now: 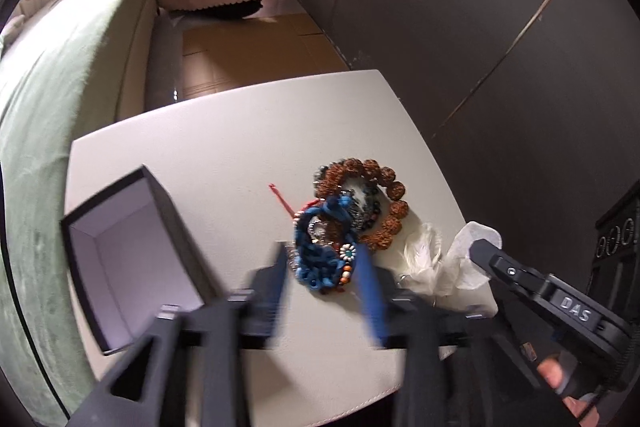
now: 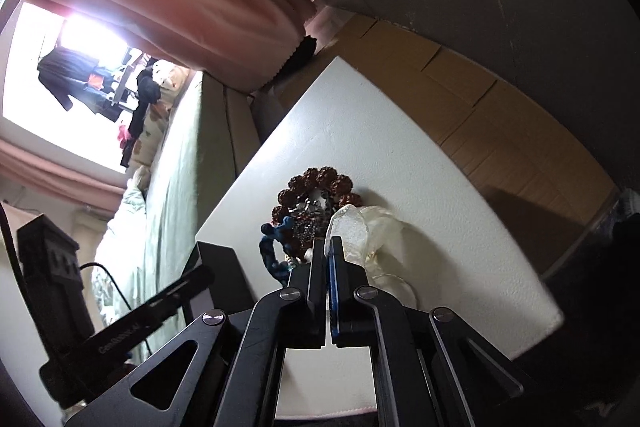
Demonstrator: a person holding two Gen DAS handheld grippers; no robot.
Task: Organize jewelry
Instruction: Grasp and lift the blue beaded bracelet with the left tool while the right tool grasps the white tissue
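On the white, matte desk (image 1: 208, 147) lies a tangled heap of jewelry: a bracelet of large, knobbly brown seed beads (image 1: 384, 195) ringing a darker beaded strand, with a blue braided cord bracelet (image 1: 320, 251) piled at its near edge, dotted with small white and orange beads. A thin red cord (image 1: 280, 199) trails out beside the heap. An open black cardboard box with a pale lining (image 1: 128, 259) stands empty, apart from the heap. The left gripper (image 1: 326, 291) hangs over the blue bracelet, its blurred fingers standing apart with nothing pinched. The right gripper (image 2: 329, 251) has its fingers pressed together on an edge of a crinkled translucent white pouch (image 2: 360, 227), which lies just beside the brown beads. A green bed (image 1: 52, 147) runs along the desk's far side.
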